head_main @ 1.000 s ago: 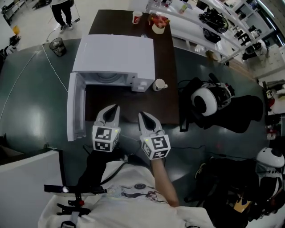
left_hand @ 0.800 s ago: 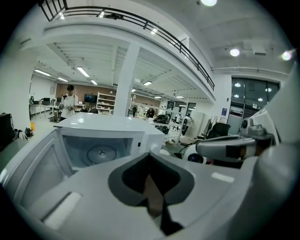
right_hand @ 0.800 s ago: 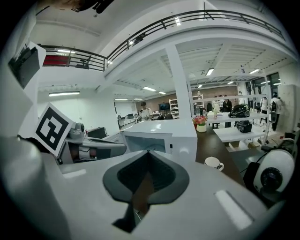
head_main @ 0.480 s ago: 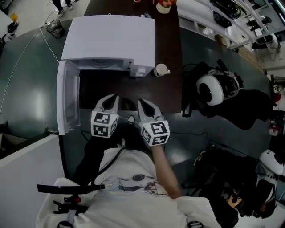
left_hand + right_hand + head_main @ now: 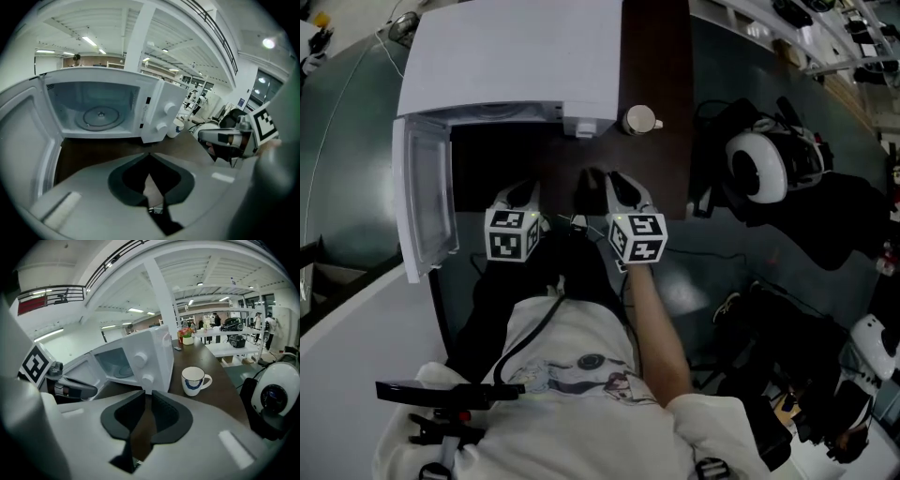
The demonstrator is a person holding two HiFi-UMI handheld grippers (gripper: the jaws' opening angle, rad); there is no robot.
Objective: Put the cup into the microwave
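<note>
The cup (image 5: 639,119), white with a blue marking on its side, is standing upright on the dark brown table (image 5: 661,178) in the upper middle of the head view. It is sitting just right of the microwave (image 5: 516,56) and is not being touched by either claw. In the right gripper view it is being shown right of centre, with its handle turned to the right, beside the microwave's two knobs (image 5: 139,358).

The microwave's door (image 5: 427,202) is hanging open toward the left of the frame. The round turntable (image 5: 100,116) is being shown inside the white cavity in the left gripper view.

The left gripper (image 5: 517,195) is being held in front of the open cavity, at the middle left of the head view. Its jaws are being pressed together with their tips meeting, and nothing is being held between them.

The right gripper (image 5: 607,183) is being held just to the right of it, over the near part of the table, below the cup in the frame and apart from it. Its jaws have just been opening and are standing only a narrow gap apart. Nothing is being gripped, and only bare table is being seen through the gap.

A white round device (image 5: 759,169) is lying at the right of the head view, off the table.
</note>
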